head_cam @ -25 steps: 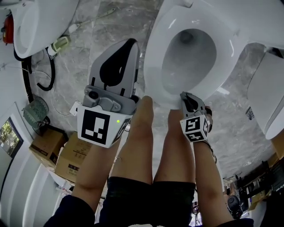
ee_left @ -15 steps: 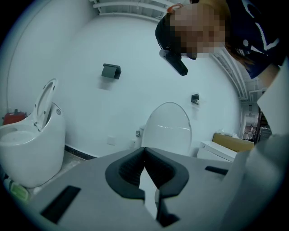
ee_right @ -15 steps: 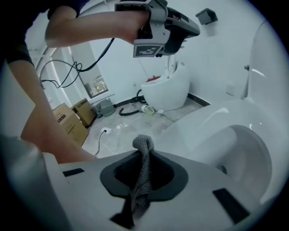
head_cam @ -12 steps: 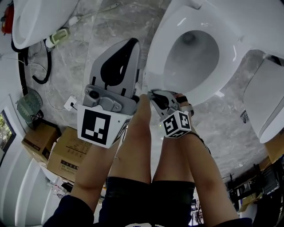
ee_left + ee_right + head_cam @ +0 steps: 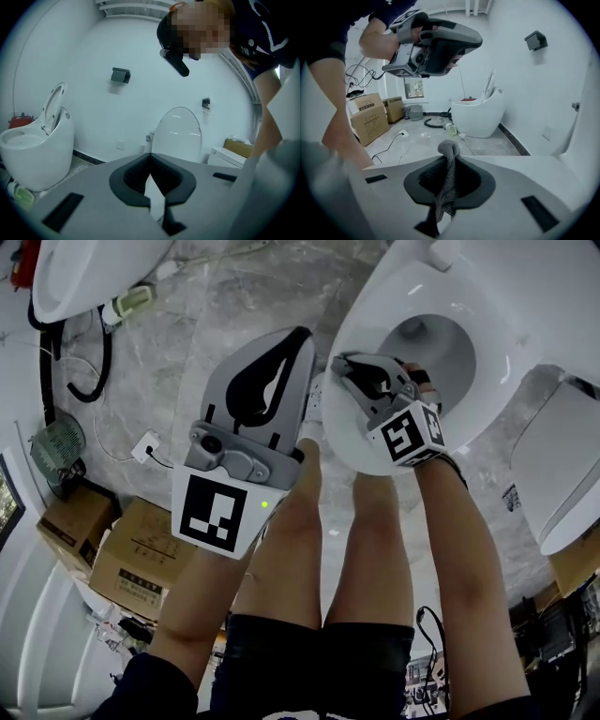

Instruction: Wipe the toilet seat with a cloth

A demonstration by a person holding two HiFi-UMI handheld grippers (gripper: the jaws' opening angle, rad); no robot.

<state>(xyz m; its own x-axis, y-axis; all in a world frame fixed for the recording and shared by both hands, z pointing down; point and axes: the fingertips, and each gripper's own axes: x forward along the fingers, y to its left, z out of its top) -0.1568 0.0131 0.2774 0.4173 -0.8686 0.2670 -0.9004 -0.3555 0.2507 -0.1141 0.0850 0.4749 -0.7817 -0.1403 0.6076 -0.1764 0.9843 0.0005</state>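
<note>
Clamped on a grey knit cloth [image 5: 447,178], the right gripper [image 5: 349,367] sits over the toilet seat's [image 5: 487,362] near-left rim — seemingly to wipe there — while the left gripper [image 5: 296,341], closed on nothing, is held clear just left of the seat.

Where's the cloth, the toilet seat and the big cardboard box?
cloth [image 5: 449,180], right gripper view, on its grey knitted middle.
toilet seat [image 5: 489,367], head view, on the white ring's right side.
big cardboard box [image 5: 141,557], head view, on its top face.
</note>
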